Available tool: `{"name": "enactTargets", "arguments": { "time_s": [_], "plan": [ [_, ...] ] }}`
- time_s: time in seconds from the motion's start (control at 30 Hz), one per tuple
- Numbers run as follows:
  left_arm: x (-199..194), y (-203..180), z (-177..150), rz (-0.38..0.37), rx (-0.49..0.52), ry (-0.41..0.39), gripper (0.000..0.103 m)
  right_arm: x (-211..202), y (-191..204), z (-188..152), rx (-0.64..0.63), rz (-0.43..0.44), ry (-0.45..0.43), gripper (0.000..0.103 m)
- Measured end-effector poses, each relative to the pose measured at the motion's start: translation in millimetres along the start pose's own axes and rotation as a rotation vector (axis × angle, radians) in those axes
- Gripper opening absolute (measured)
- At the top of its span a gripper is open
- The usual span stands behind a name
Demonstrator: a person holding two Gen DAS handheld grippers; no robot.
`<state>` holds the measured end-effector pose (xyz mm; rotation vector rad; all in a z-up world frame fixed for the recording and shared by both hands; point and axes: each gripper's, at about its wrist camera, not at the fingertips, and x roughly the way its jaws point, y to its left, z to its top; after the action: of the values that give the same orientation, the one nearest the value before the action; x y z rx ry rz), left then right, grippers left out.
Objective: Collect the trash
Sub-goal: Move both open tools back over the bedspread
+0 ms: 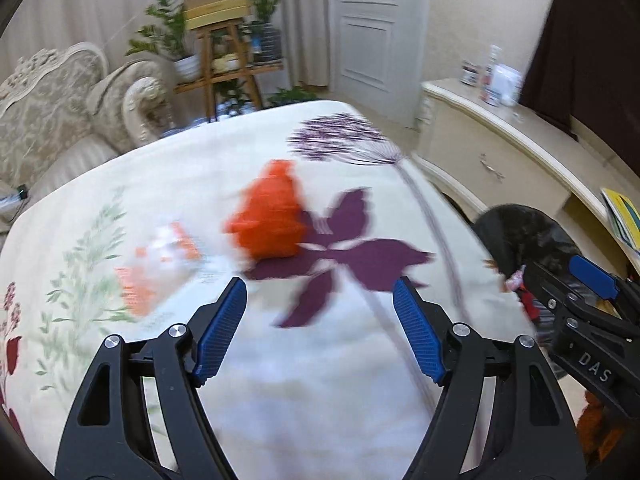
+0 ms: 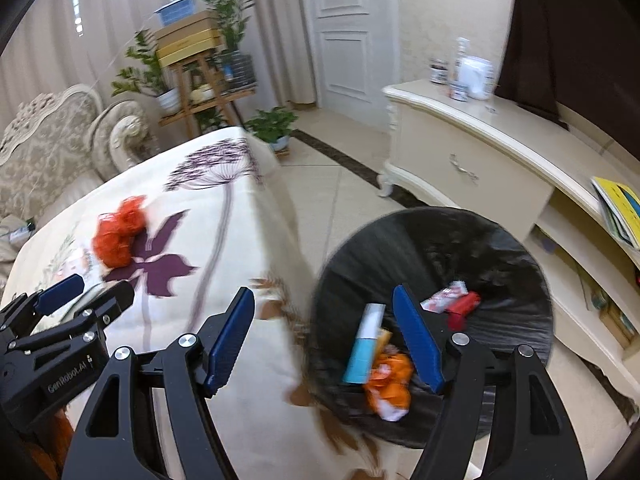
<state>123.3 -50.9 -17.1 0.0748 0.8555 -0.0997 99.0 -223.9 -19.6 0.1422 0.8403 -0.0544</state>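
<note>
A crumpled orange net bag (image 1: 272, 212) lies on the flower-print tablecloth (image 1: 320, 400), blurred. A clear wrapper with orange print (image 1: 160, 264) lies to its left. My left gripper (image 1: 320, 320) hangs open over the cloth, short of both, with nothing between its blue pads. My right gripper (image 2: 324, 332) is open and empty above the table's right edge, beside the black-lined bin (image 2: 440, 232). In the bin lie a blue-and-white tube (image 2: 364, 344), an orange wrapper (image 2: 390, 380), a red piece (image 2: 464, 308) and a white-red wrapper (image 2: 444, 294). The orange net bag (image 2: 120, 232) also shows here.
The bin (image 1: 520, 228) stands on the tiled floor right of the table. A cream cabinet (image 2: 460, 148) with bottles on top runs along the right wall. A patterned sofa (image 1: 52, 112) sits behind the table on the left, and a wooden plant stand (image 1: 224, 52) beyond it.
</note>
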Motion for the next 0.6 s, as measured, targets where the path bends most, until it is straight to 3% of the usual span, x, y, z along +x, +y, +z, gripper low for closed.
{"name": "enactTargets", "arguments": {
  "time_s": [0.27, 0.47, 0.6],
  "plan": [
    [0, 74, -10, 0.086, -0.076, 0.028, 0.075, 7, 55, 3, -0.074, 0.072, 0.013, 0.07],
    [6, 104, -27, 0.106, -0.124, 0.068, 0.075, 10, 76, 0, -0.103, 0.1, 0.03, 0.07],
    [-4, 118, -33, 0.119, -0.168, 0.05, 0.075, 9, 79, -2, -0.11, 0.104, 0.033, 0.07]
  ]
}}
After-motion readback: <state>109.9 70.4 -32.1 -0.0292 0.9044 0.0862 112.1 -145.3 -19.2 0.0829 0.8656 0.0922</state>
